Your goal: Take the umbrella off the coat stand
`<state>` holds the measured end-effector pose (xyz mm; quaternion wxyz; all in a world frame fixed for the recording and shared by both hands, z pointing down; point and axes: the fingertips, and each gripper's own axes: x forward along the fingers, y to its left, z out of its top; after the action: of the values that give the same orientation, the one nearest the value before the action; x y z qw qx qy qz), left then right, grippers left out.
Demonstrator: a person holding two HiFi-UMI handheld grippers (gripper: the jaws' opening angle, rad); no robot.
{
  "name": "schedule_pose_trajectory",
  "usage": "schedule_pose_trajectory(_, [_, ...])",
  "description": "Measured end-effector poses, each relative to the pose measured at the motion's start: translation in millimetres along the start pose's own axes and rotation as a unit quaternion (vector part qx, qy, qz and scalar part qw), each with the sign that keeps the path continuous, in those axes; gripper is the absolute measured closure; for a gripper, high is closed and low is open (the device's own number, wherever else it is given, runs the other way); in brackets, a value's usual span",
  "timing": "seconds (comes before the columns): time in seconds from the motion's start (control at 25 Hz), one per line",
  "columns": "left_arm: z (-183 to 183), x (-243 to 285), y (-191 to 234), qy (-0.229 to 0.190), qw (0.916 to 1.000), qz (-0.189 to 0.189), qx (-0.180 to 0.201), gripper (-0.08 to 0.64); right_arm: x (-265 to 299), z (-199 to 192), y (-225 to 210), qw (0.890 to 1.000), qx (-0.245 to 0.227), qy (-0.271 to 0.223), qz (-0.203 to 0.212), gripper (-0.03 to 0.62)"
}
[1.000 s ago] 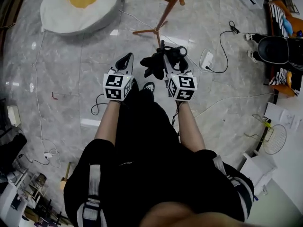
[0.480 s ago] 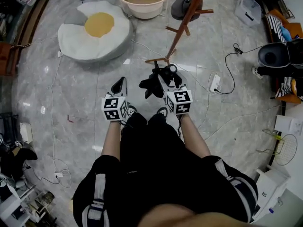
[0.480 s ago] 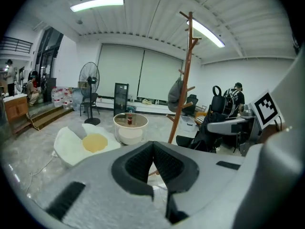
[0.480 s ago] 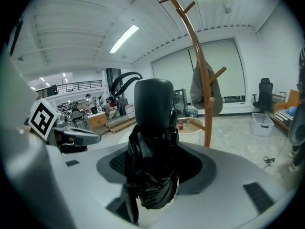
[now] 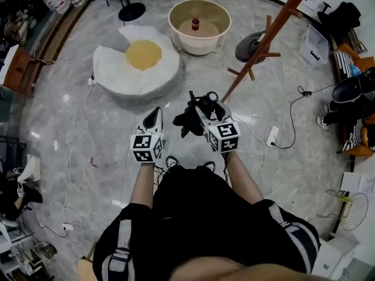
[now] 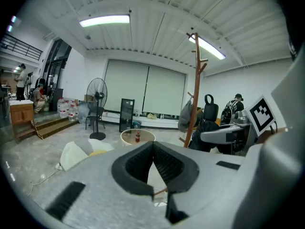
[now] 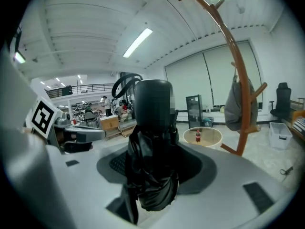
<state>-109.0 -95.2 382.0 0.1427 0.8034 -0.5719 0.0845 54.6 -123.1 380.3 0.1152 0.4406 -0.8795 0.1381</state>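
- The right claw [image 5: 206, 106] grips a black folded umbrella [image 5: 187, 119], its jaws pressed against the bundled fabric.
- The umbrella is held out in front of the person above the grey floor [image 5: 88, 133]. It is clear of the wooden coat stand [image 5: 266, 40], which rises beyond it to the right.
- The left claw [image 5: 156, 113] is held alongside, its jaws closed tip to tip with nothing between them.
- A grey garment or bag [image 5: 251, 45] hangs on the stand. An egg-shaped cushion [image 5: 137, 66] and a round tub [image 5: 202, 47] holding a bottle [image 5: 195, 23] sit on the floor beyond.
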Motion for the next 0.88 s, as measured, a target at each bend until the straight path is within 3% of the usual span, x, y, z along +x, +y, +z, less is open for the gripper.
schedule_pose_trajectory(0.36, [92.5, -32.7, 16.4, -0.097, 0.9941, 0.033, 0.036, 0.561, 10.7, 85.5, 34.0, 0.997, -0.049, -0.049, 0.034, 0.35])
schedule_pose_trajectory(0.56, [102.5, -45.6, 26.5, -0.111, 0.9915, 0.056, 0.039, 0.561, 17.2, 106.4, 52.2, 0.994, -0.06, -0.068, 0.062, 0.35])
schedule_pose_trajectory(0.88, [98.5, -57.8, 32.9, -0.116, 0.9897, 0.076, 0.035, 0.561, 23.6, 100.6, 65.0, 0.993, -0.064, -0.063, 0.082, 0.35])
